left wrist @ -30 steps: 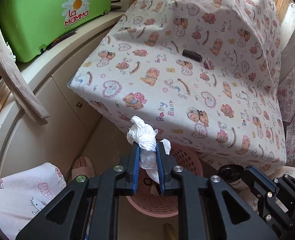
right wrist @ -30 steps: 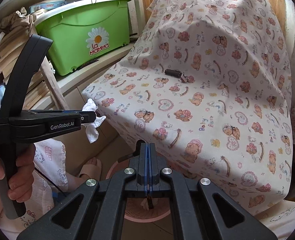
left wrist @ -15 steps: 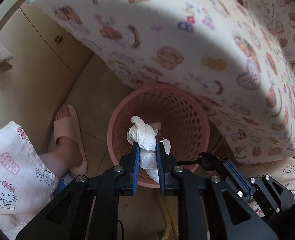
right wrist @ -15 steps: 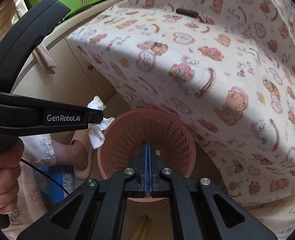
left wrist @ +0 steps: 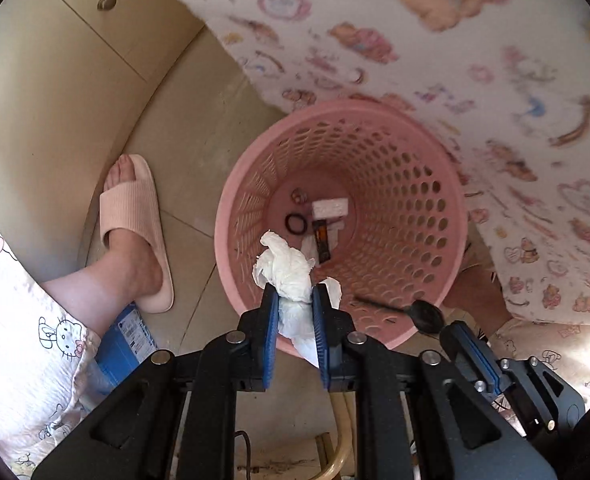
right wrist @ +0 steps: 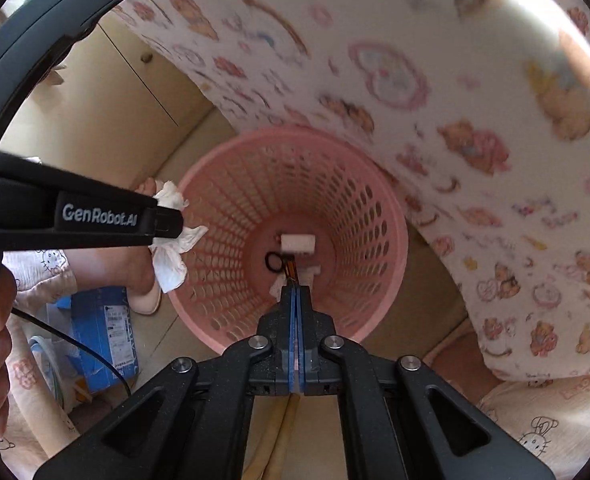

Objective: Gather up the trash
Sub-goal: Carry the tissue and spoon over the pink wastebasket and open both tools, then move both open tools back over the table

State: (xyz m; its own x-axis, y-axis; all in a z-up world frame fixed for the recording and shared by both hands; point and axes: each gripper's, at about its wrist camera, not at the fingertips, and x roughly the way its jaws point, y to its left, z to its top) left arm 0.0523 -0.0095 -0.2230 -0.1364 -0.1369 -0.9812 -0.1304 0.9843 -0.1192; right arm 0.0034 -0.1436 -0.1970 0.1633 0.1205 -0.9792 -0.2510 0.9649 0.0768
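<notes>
My left gripper (left wrist: pixel 293 294) is shut on a crumpled white tissue (left wrist: pixel 289 268) and holds it over the near rim of a pink perforated basket (left wrist: pixel 407 184). In the right wrist view the left gripper (right wrist: pixel 175 222) with the tissue (right wrist: pixel 171 256) hangs at the basket's (right wrist: pixel 359 216) left rim. My right gripper (right wrist: pixel 296 294) is shut and empty above the basket's near rim. It shows at the lower right of the left wrist view (left wrist: pixel 451 326). Small bits of trash (left wrist: pixel 327 212) lie on the basket's bottom.
A table under a bear-print cloth (left wrist: pixel 435 40) overhangs the basket's far side. A person's foot in a pink slipper (left wrist: pixel 135 224) stands left of the basket. A beige cabinet (left wrist: pixel 55 80) is at the left. A blue box (right wrist: pixel 107 332) lies on the floor.
Both grippers have tipped further down and come closer over the basket. The tissue is still held in the left gripper. The basket's bottom now shows.
</notes>
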